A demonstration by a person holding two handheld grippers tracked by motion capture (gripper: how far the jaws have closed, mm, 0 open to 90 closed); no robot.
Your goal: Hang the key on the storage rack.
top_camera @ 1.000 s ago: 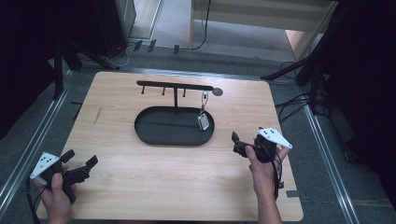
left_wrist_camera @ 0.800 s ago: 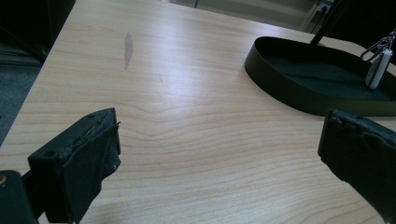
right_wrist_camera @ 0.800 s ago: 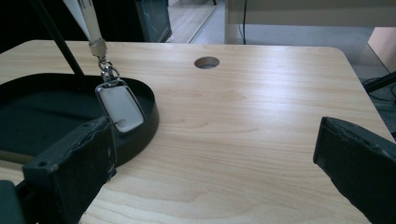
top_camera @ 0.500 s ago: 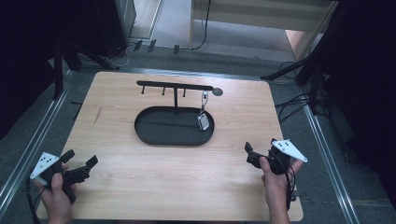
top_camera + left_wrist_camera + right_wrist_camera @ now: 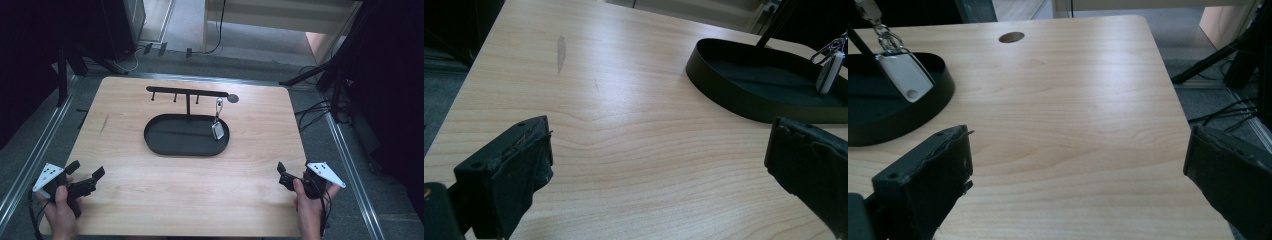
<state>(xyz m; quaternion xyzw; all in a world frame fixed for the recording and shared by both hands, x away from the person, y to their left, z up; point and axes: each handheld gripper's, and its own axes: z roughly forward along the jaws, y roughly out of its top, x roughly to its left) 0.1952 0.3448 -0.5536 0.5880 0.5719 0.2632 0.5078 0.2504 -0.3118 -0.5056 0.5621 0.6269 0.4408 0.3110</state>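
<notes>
A black oval tray (image 5: 165,145) lies mid-table with a black T-shaped hook stand (image 5: 187,93) rising from it. A white tag on a metal clip (image 5: 218,130) hangs from the stand's right hook, over the tray's right end. My left gripper (image 5: 86,170) rests at the near left corner, open and empty, its jaws wide apart in the left gripper view (image 5: 659,150). My right gripper (image 5: 281,175) sits near the front right edge, open and empty (image 5: 1078,155). The tag (image 5: 904,75) and tray rim (image 5: 933,100) show at that view's upper left.
The wooden table (image 5: 250,200) has a round hole (image 5: 1011,37) near its far right side and a grey scuff (image 5: 560,47) on its left side. Metal rails run along both table sides. Cables and stand legs lie on the floor to the right (image 5: 320,107).
My right gripper has drawn back from beside the tray's right end to the table's near right edge. The left gripper has stayed put.
</notes>
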